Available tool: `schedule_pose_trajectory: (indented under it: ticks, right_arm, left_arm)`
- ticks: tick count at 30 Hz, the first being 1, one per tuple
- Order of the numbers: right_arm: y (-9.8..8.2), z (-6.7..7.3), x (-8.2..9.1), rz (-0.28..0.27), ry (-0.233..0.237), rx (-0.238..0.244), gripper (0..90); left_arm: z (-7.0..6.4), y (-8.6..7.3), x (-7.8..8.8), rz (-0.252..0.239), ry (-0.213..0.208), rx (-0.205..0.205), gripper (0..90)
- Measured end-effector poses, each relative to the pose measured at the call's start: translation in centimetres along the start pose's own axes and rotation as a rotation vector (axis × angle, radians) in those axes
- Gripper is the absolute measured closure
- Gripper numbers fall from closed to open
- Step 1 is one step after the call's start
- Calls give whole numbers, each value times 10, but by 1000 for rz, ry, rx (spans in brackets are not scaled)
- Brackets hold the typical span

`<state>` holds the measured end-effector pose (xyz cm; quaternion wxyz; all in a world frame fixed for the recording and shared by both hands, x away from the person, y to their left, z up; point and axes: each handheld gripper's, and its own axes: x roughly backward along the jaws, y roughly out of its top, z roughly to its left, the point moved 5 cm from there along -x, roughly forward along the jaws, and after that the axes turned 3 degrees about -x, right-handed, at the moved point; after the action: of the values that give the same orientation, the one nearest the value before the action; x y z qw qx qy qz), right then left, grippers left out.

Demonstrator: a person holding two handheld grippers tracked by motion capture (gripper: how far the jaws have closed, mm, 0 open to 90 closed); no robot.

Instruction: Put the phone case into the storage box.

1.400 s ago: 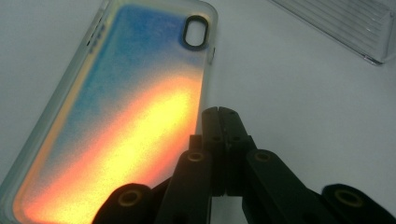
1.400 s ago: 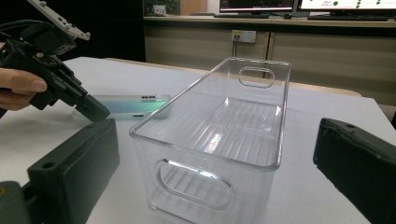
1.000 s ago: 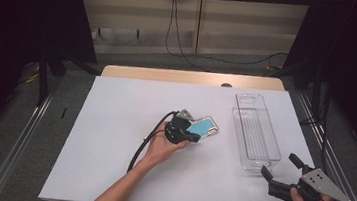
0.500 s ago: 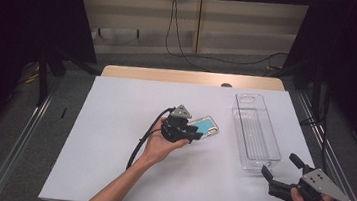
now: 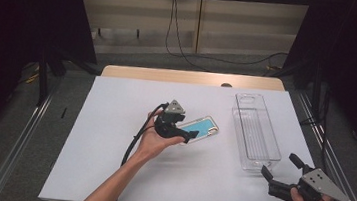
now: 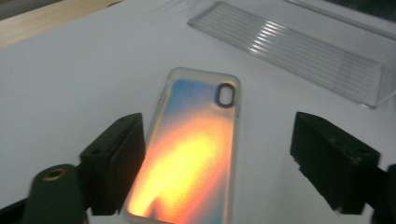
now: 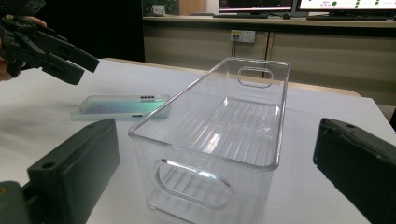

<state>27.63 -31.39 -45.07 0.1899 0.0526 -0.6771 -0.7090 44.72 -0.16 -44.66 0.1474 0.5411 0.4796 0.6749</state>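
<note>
- Phone case, iridescent with a clear rim and an oval camera cut-out [image 6: 189, 154], lies flat on the white table sheet [image 5: 113, 124] near mid-table, at about 9 o'clock from the clear plastic bin [image 5: 256, 134] and well apart from it.
- Left gripper [image 5: 183, 131] sits over the case's near end, jaws just opened wide. In the left gripper view the case lies between the jaws on the sheet; left jaw is close to its edge, right jaw is well clear. Nothing clamped, so it reads as a release, or a re-grip setup.
- Case is flat, so it offers only thin edges; I'd guess any pickup needs the jaws low and square across its width.
- Right gripper [image 5: 279, 179] is parked at roughly 5 o'clock from the bin, jaws spread and empty, aimed at the bin's near end wall with the handle slot. Probably staged to steady the bin.
- Bin is upright, empty, long axis running away from the person: likely the drop target.
</note>
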Motion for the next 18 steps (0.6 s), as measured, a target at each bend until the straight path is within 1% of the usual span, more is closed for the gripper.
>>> schedule_pose_trajectory:
  ticks: [1,2,3,4,5,7,9,10,12,14,15,16,17,18]
  right_arm:
    - [0,0,0,0,0,0,0]
    - [0,0,0,0,1,1,0]
    - [0,0,0,0,0,-1,0]
    - [0,0,0,0,0,0,0]
    - [0,0,0,0,0,-1,0]
    - [0,0,0,0,0,-1,0]
    - [0,0,0,0,0,0,0]
    - [0,0,0,1,1,0,0]
    - [0,0,0,1,1,-1,0]
    - [0,0,0,1,0,1,0]
    - [0,0,0,0,1,0,0]
    - [0,0,0,0,1,0,0]
    - [0,0,0,0,1,1,0]
    - [0,0,0,1,2,2,0]
  left_arm:
    - [2,0,0,3,14,-13,148]
    - [4,0,0,3,25,-18,119]
    - [6,1,0,4,24,-13,86]
    - [8,1,0,4,19,-5,71]
    - [10,1,-1,2,17,-7,70]
    - [12,0,-1,32,7,-20,63]
    - [14,1,-1,42,-27,-2,66]
    - [15,1,-1,45,-28,-1,67]
    - [19,2,-3,43,-9,0,66]
    - [22,2,-6,56,-13,15,67]
    - [23,2,-8,62,-17,12,66]
    - [25,1,-10,84,-27,4,68]
    - [26,2,-12,96,-31,8,68]
    - [28,3,-14,90,-28,12,68]
